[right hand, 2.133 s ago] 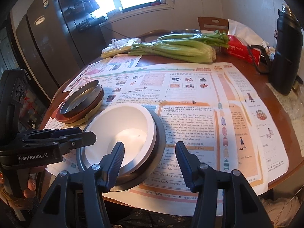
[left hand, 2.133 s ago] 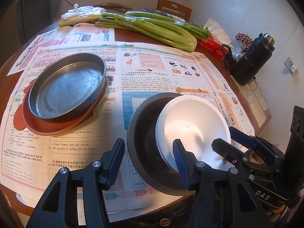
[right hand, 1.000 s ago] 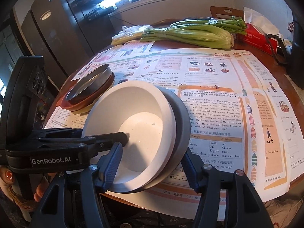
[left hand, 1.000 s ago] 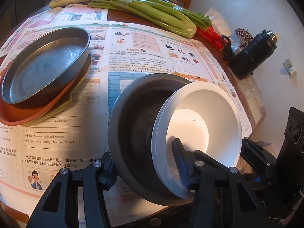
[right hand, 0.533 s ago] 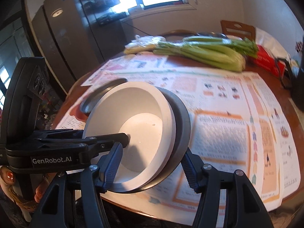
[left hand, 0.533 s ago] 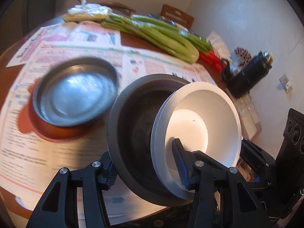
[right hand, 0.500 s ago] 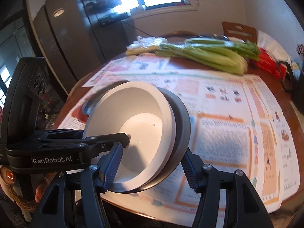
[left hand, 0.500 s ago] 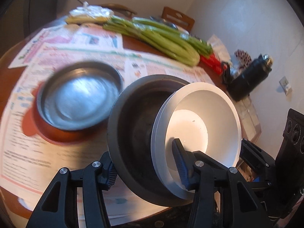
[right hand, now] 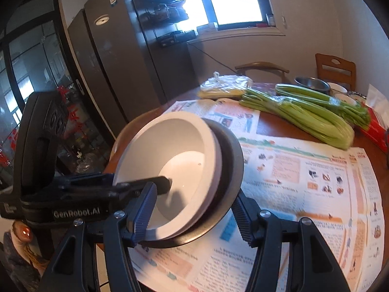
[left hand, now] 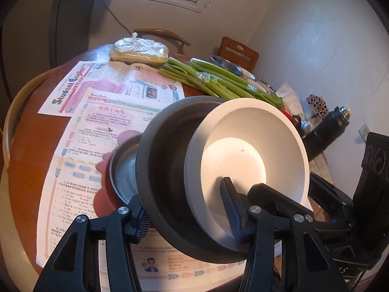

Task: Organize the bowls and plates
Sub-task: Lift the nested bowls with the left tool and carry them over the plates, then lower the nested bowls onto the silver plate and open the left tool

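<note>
A white bowl (left hand: pixel 245 155) sits nested in a dark grey bowl (left hand: pixel 165 160). Both are lifted off the table and tilted. My left gripper (left hand: pixel 187 214) is shut on the near rims of the two bowls, one finger inside the white bowl. My right gripper (right hand: pixel 192 209) is shut on the same stack (right hand: pixel 184 163) from the other side. A steel pan (left hand: pixel 124 168) on a red plate (left hand: pixel 103 194) stands on the table just behind and below the held stack, half hidden by it.
Newspapers (left hand: pixel 102 112) cover the round wooden table (left hand: pixel 26 131). Celery bunches (right hand: pixel 304 112), a plastic bag (left hand: pixel 138 51), a small steel bowl (right hand: pixel 312 84) and a black flask (left hand: pixel 325 131) stand at the far side. A fridge (right hand: pixel 116 68) and chairs (left hand: pixel 239 51) stand beyond.
Both grippers have lifted the nested bowls higher and carried them left, so they now hang over the steel pan and red plate. The grip is unchanged.
</note>
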